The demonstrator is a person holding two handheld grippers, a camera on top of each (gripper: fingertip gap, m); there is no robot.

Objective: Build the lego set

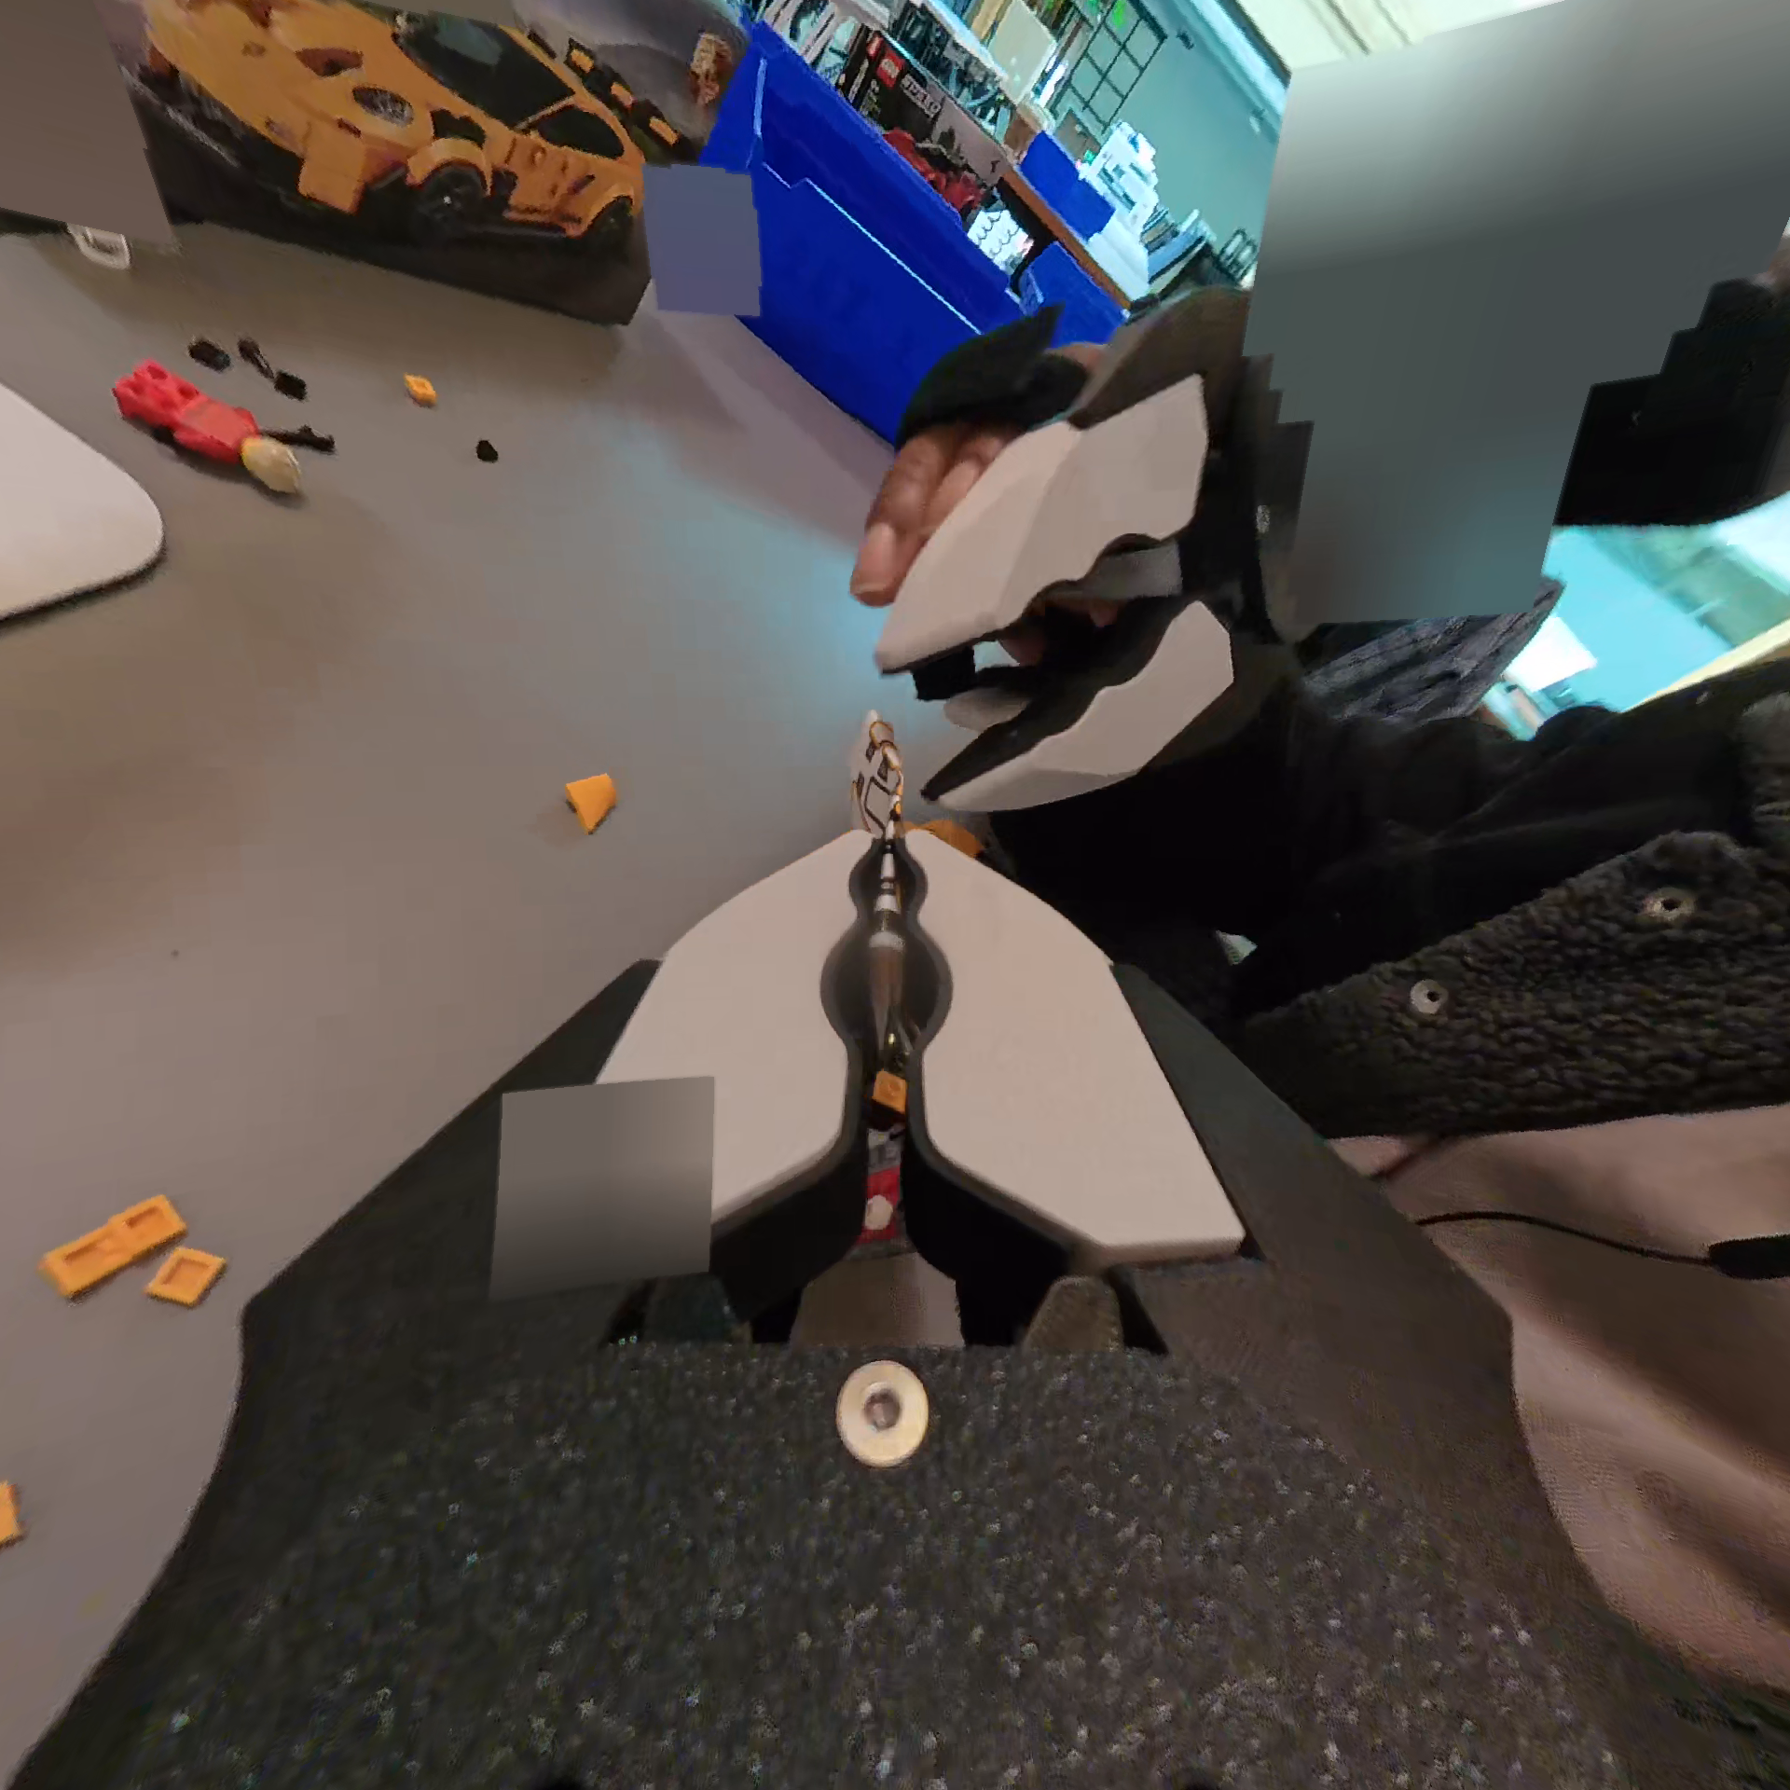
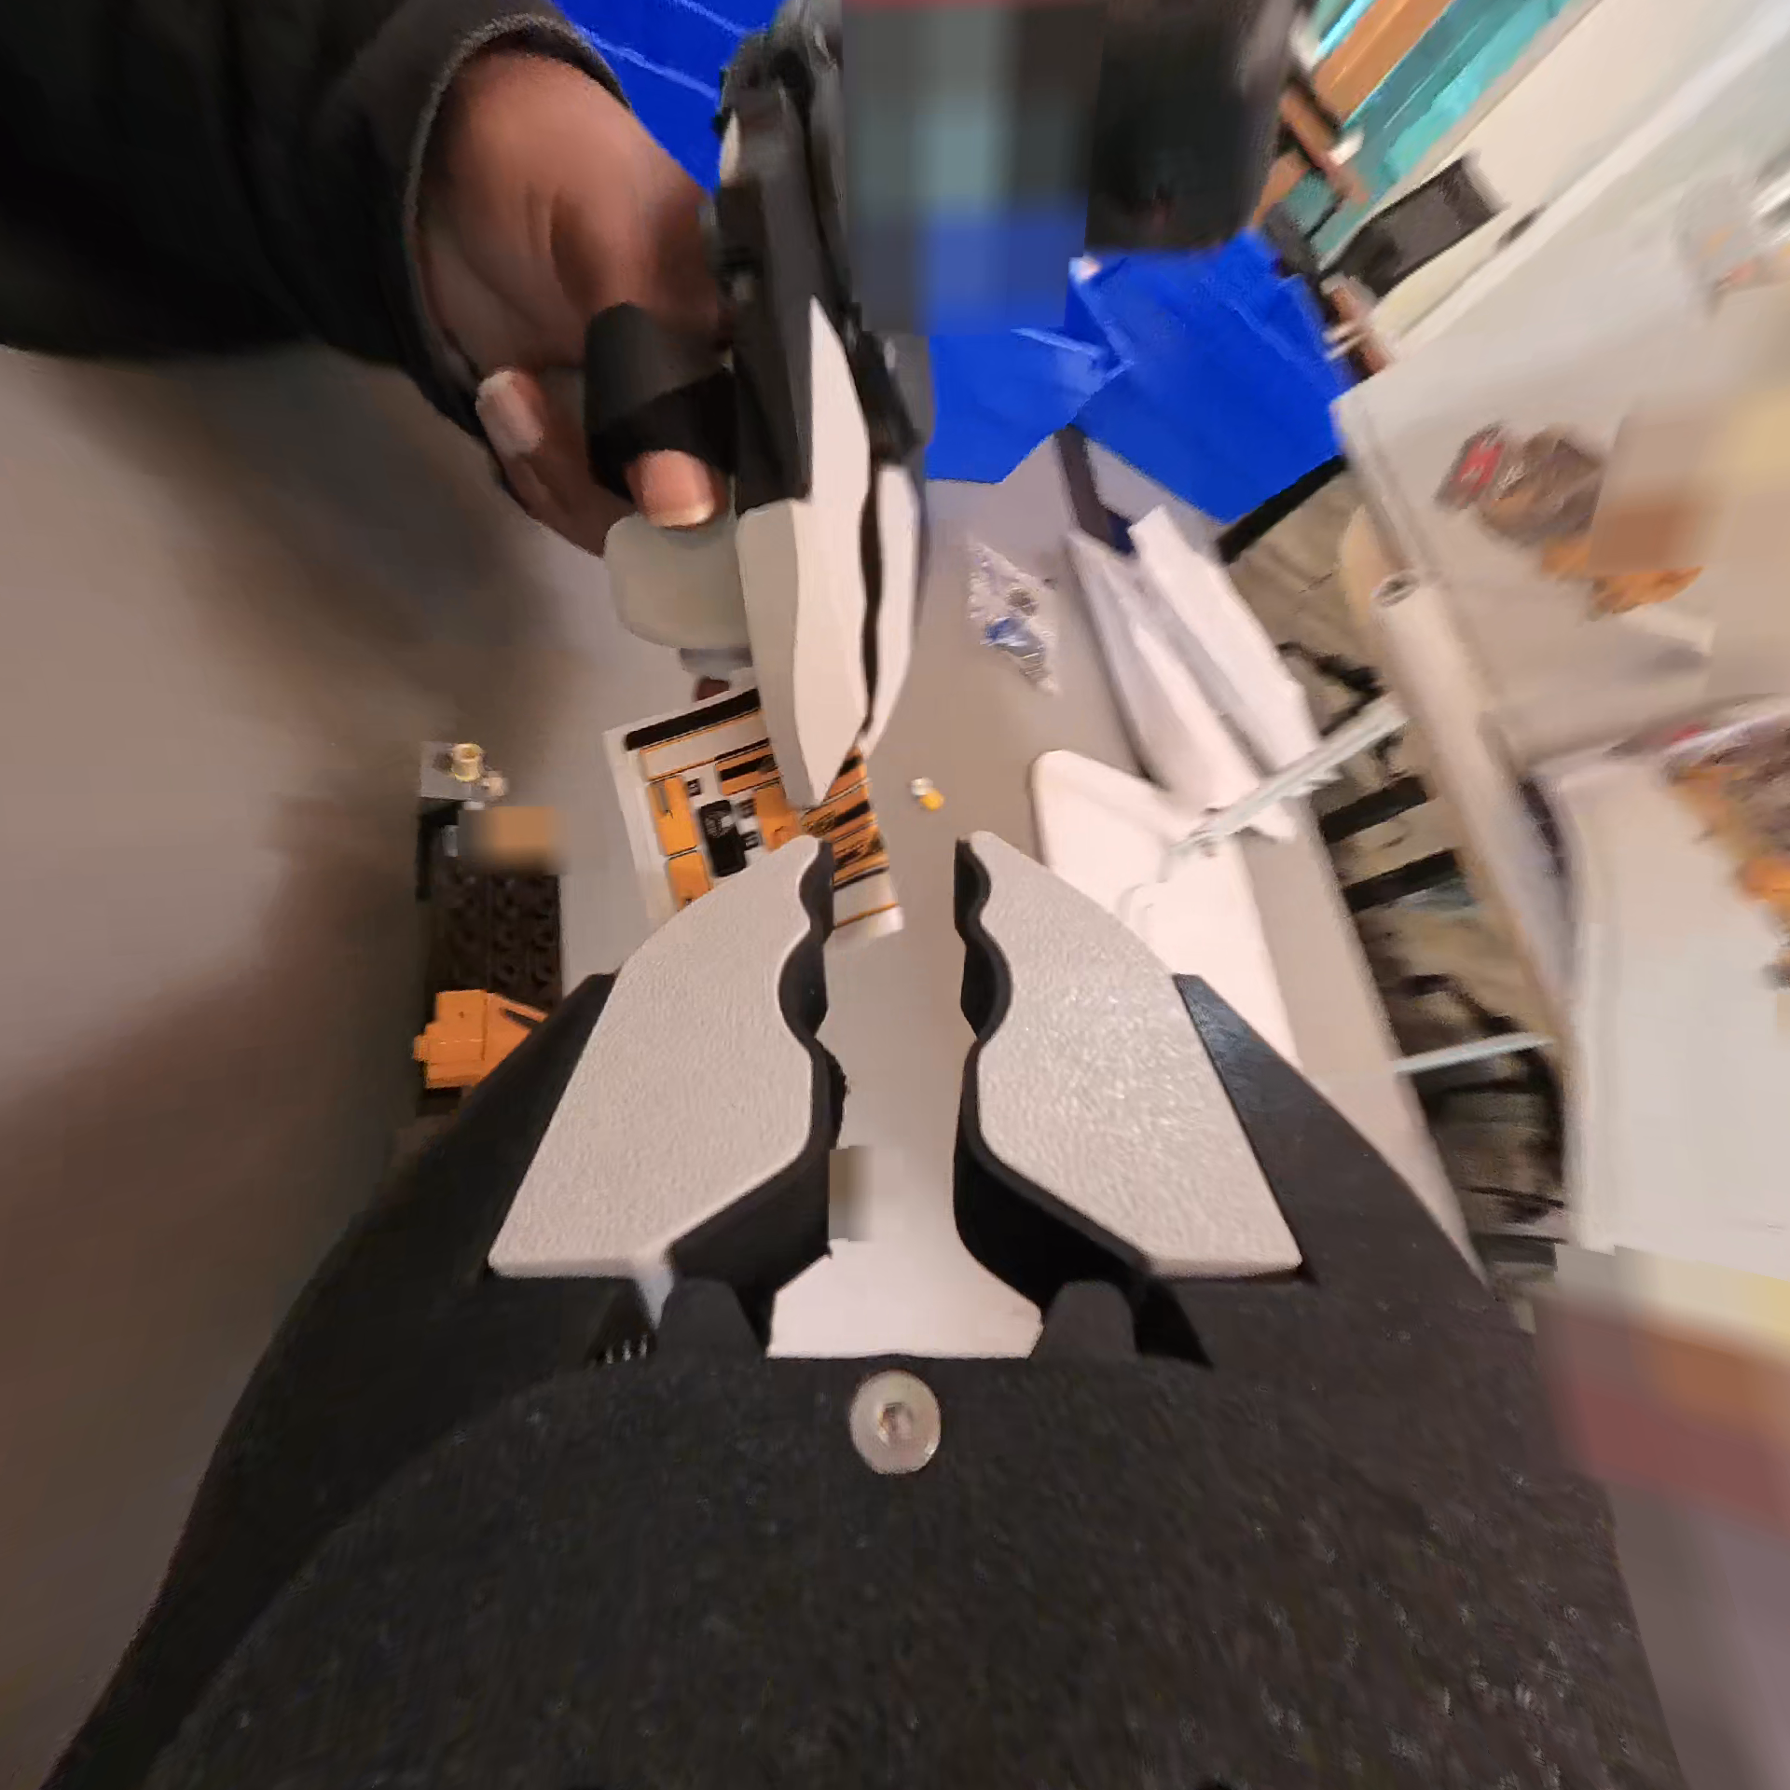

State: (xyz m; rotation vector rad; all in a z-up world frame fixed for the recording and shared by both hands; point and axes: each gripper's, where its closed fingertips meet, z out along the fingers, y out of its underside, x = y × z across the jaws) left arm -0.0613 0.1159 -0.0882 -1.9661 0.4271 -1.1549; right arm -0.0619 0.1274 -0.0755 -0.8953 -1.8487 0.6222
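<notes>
Grey counter (image 1: 387, 630) fills the left wrist view, with a boxed yellow toy car (image 1: 387, 126) and blue bins (image 1: 852, 262) standing at its far edge. Scattered on it are a red brick piece (image 1: 184, 407), small black bits and orange bricks (image 1: 126, 1254). The left hand-held gripper (image 1: 883, 848) is closed, its pads pressing edge-on against a thin sticker sheet (image 1: 879, 775) printed in white, orange and black, which pokes out past the fingertips. Just beyond and to the right hangs the right hand-held gripper (image 1: 930, 736), jaws apart, near the sheet's tip, gripped by a hand (image 1: 920, 504) in a dark sleeve.

From the right wrist view, the same counter (image 2: 194, 678) appears blurred, with white paper or bags (image 2: 1191, 659) and blue bins (image 2: 1162, 387) behind. The right hand-held gripper (image 2: 891, 852) stands open with nothing between its pads. Ahead, the left hand-held gripper (image 2: 833, 765) points downward, pinching the sticker sheet (image 2: 697, 804), which hangs beside the right one's left fingertip. Black and orange brick pieces (image 2: 475, 1027) lie at left.
</notes>
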